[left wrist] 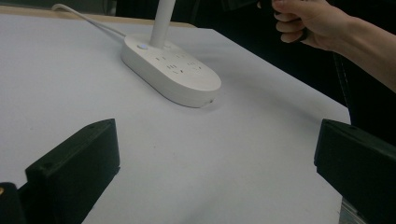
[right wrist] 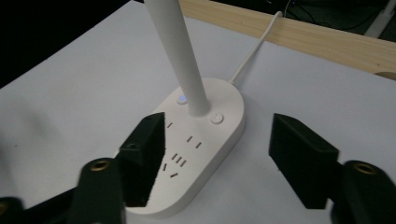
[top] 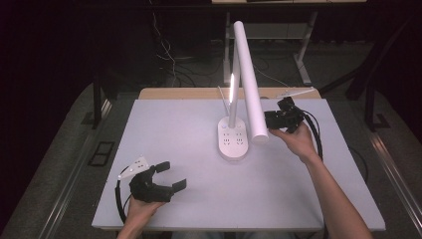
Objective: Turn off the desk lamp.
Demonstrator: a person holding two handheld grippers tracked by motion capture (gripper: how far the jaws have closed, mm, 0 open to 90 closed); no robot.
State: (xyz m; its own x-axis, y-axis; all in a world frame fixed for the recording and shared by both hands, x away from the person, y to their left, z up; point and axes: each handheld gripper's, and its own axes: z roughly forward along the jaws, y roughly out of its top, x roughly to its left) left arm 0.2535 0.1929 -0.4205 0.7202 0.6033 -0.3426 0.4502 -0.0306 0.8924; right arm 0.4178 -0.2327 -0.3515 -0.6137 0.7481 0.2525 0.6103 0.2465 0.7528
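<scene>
A white desk lamp stands on an oval power-strip base (top: pixel 233 142) mid-table, with a thin stem (top: pixel 232 107) and a long tube head (top: pixel 249 74) slanting toward the right. My right gripper (top: pixel 269 120) hovers open beside the head's lower end, held up by a hand. In the right gripper view the right gripper (right wrist: pixel 219 156) looks down on the base (right wrist: pixel 205 135), stem (right wrist: pixel 180 56) and a round button (right wrist: pixel 216 118), its jaws apart. My left gripper (top: pixel 171 176) rests open near the front left; in the left gripper view the left gripper (left wrist: pixel 215 172) faces the base (left wrist: pixel 173 70).
The white tabletop (top: pixel 199 199) has a wooden strip (top: pixel 199 93) along its back edge. The lamp's white cord (right wrist: pixel 254 46) runs off the back. Black cables trail from the grippers. The person's right hand (left wrist: pixel 313 23) is raised beyond the base.
</scene>
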